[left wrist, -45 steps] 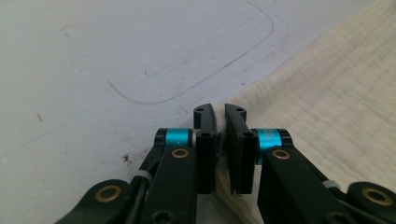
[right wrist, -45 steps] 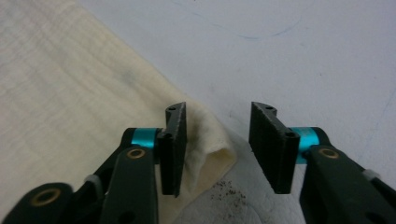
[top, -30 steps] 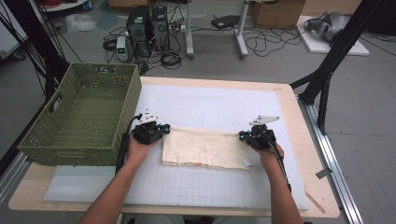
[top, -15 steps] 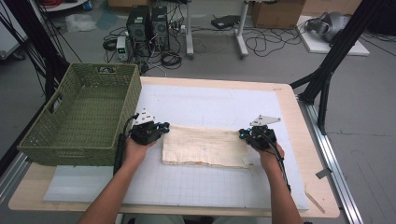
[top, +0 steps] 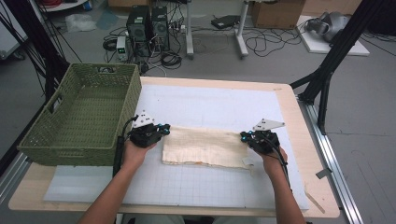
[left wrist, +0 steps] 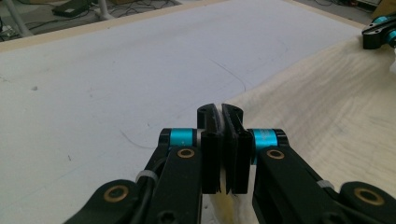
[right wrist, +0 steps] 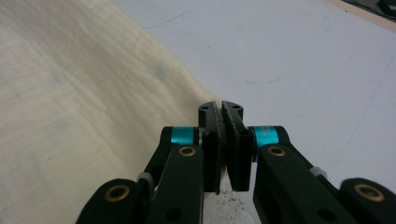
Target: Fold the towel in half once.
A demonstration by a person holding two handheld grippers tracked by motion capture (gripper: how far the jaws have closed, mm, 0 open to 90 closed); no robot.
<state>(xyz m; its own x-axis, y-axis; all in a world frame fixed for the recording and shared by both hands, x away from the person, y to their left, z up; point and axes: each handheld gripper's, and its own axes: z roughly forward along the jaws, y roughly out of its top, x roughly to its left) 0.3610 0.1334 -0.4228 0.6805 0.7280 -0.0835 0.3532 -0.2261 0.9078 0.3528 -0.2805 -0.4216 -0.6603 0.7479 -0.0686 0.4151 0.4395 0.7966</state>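
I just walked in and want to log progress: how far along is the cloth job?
Done: the cloth lies folded into a flat strip on the white mat. In hand: the left tool and right tool are each shut on an end of the strip, seemingly for another fold or a lift. Left: the green basket beside it holds nothing, so the cloth probably still has to go in.

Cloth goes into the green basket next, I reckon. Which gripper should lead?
Left, probably. The left gripper is clamped on the cloth end right beside the green basket; the right gripper pinches the far end, a full cloth length away, so it should follow.
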